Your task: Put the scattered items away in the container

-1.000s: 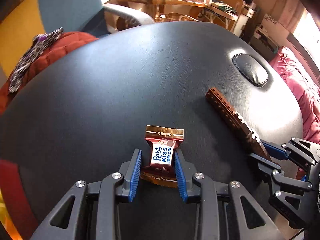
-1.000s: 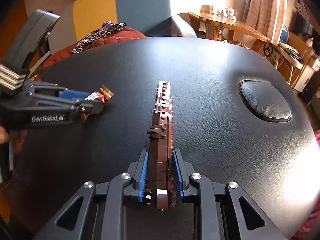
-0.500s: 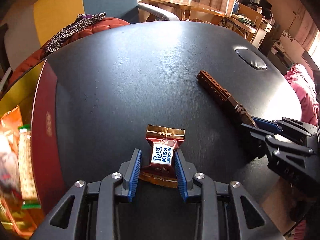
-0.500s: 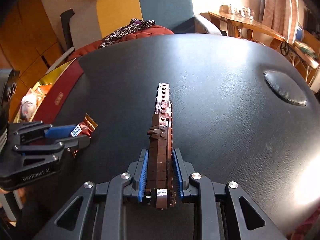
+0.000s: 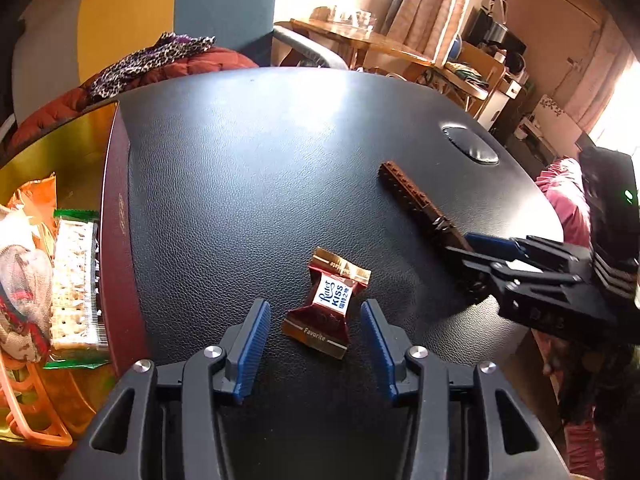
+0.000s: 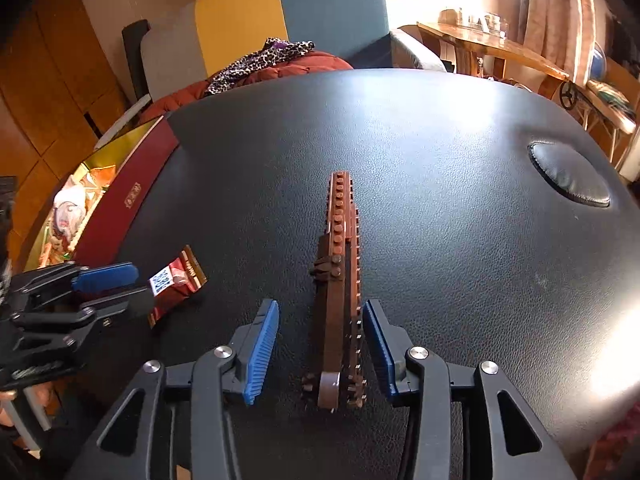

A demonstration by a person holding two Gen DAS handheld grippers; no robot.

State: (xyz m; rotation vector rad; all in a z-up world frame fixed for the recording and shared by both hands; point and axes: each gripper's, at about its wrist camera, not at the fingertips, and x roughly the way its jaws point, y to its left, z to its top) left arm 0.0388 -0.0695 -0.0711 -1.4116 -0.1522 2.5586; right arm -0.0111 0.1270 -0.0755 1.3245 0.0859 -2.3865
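Note:
A red-and-gold wrapped chocolate candy [image 5: 326,304] lies tilted on the black leather tabletop [image 5: 260,184]. It sits between the blue pads of my left gripper [image 5: 314,312], whose jaws are opening and do not touch it. A long brown toy-brick bar [image 6: 340,280] lies on the table between the pads of my right gripper [image 6: 320,306], which are also opening and stand off it. In the left wrist view, the bar [image 5: 416,200] and right gripper [image 5: 476,256] show at right. The right wrist view has the left gripper [image 6: 120,284] and candy [image 6: 176,280] at left.
A dark red box with a gold inside [image 5: 116,240] stands at the table's left edge, holding snack packs [image 5: 76,280] and an orange plastic piece. A round leather inset [image 6: 568,176] sits at the far right. A chair with a red cushion [image 6: 280,68] stands behind the table.
Both grippers have opened and let go: the candy now lies tilted between the left pads, the brick bar rests loose between the right pads. The red box has come further into view at left.

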